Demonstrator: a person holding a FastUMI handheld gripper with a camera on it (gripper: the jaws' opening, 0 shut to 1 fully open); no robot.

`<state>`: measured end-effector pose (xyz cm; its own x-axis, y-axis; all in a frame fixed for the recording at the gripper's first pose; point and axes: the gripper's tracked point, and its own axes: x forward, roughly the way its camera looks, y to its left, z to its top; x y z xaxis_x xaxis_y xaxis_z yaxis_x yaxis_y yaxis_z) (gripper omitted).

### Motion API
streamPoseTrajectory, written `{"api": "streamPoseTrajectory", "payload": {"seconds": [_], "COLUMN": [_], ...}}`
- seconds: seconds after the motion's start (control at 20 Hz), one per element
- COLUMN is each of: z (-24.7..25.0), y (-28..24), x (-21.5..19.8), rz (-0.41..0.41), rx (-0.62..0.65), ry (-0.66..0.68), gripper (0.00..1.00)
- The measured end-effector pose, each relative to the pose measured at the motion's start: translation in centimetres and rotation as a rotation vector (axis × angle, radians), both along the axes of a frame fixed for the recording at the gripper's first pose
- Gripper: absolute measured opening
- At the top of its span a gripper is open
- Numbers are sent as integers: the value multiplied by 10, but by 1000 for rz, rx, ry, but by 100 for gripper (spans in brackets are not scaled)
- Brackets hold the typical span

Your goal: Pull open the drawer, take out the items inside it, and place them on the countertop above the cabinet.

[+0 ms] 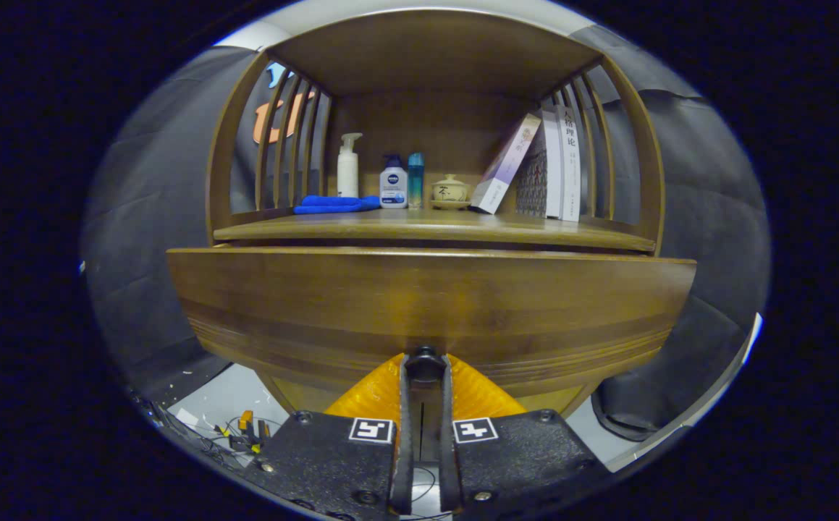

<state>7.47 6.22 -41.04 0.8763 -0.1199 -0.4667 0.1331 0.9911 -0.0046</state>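
Observation:
A wooden cabinet fills the view. Its drawer front (430, 300) stands right ahead of me, pulled a little out from under the countertop (426, 228). My gripper (426, 362) is shut on the small dark drawer knob (426, 357) at the lower middle of the drawer front; both fingers press on its sides. The drawer's inside is hidden behind its front panel.
On the countertop stand a folded blue cloth (336, 204), a white pump bottle (348, 166), a small white bottle (394, 184), a teal bottle (415, 179), a lidded ceramic cup (450, 192) and leaning books (542, 170). Slatted wooden sides flank the shelf. Cables lie on the floor (238, 427).

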Motion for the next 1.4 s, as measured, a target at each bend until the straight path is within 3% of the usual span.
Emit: {"api": "streamPoseTrajectory", "payload": {"seconds": [0.5,0.8,1.4], "z": [9,7,7], "y": [10,14,27], "x": [-61,-98,-130], "rz": [-17,20,88], "rx": [32,26,-4], "ry": [9,29,38], "gripper": [17,17,17]}}
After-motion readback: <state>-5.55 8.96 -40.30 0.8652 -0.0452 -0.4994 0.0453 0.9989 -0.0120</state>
